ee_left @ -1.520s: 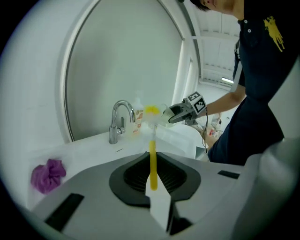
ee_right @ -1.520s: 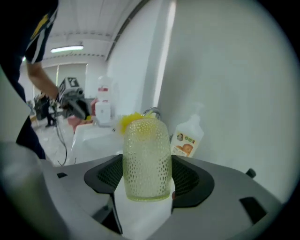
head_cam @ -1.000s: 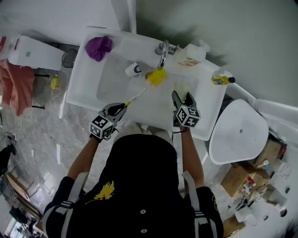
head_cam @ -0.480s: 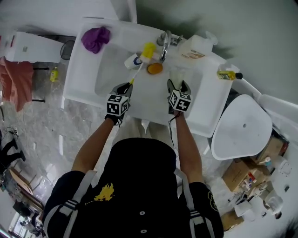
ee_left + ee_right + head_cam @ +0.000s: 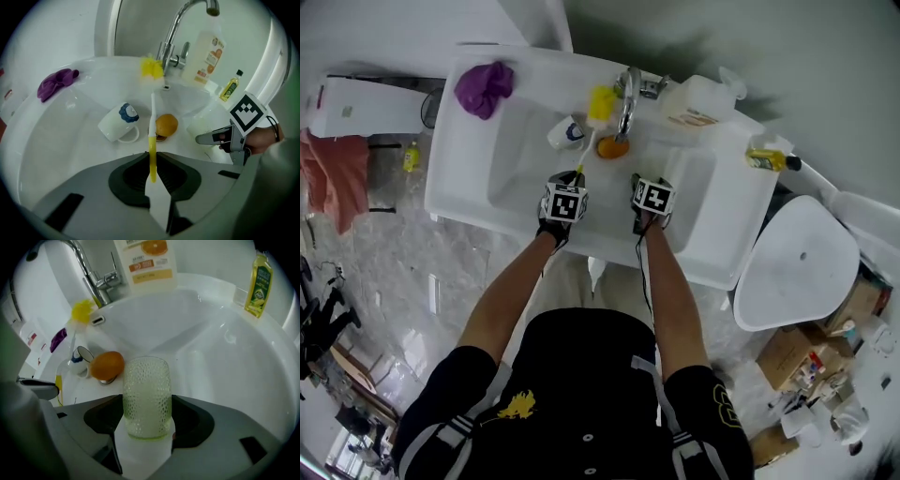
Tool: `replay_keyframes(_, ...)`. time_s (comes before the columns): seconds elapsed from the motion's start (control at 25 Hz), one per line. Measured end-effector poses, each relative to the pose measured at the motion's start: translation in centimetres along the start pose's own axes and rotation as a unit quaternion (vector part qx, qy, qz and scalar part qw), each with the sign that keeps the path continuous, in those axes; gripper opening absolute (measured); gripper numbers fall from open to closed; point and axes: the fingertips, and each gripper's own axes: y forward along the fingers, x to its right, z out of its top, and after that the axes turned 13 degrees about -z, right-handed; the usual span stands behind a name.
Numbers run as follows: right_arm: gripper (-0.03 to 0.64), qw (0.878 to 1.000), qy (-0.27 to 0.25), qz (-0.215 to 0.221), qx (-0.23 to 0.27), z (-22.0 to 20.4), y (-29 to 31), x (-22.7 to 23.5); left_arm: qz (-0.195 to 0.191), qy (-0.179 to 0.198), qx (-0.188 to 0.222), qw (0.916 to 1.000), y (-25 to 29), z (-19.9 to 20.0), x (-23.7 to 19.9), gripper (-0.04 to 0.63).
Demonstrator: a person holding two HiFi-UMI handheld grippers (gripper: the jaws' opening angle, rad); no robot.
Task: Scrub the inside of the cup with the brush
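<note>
My left gripper (image 5: 152,176) is shut on the lower end of a brush handle (image 5: 152,140) that is white above and yellow below. The brush's yellow bristle head (image 5: 151,68) reaches up near the faucet base; from the head view the head (image 5: 600,101) sits left of the faucet. My right gripper (image 5: 146,427) is shut on a pebbled, clear glass cup (image 5: 146,394), whose far end points into the basin. Both grippers, left (image 5: 572,180) and right (image 5: 642,183), hang low over the white sink (image 5: 516,187), side by side and apart.
A white mug (image 5: 117,124) with a blue mark lies on its side in the basin beside an orange ball (image 5: 166,125). The faucet (image 5: 627,98), a soap bottle (image 5: 698,103), a small yellow bottle (image 5: 766,159) and a purple cloth (image 5: 483,86) line the rim.
Both grippers have dropped towards the basin and drawn closer together. The brush head has swung from over the basin to the faucet's left side. The glass stays in the right gripper.
</note>
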Motion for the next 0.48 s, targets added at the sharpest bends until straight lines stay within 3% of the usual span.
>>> replay_keyframes(0.2,0.347,1.0,-0.021,-0.006,-0.018,-0.8,0.4,-0.5,-0.007,-0.017,-0.044,0.9989,3.2,-1.2,0.4,0.06)
replay_keyframes(0.32,0.385,0.999,-0.031,0.008,-0.029,-0.6,-0.2,-1.2,-0.004,-0.026,-0.056,0.9981,2.5,-0.2,0.0,0.074)
replay_keyframes(0.48,0.397,0.999,-0.028,0.021,-0.026,-0.6,-2.8,-0.8,-0.04,-0.067,-0.066,0.9948,1.4,-0.3,0.9,0.092)
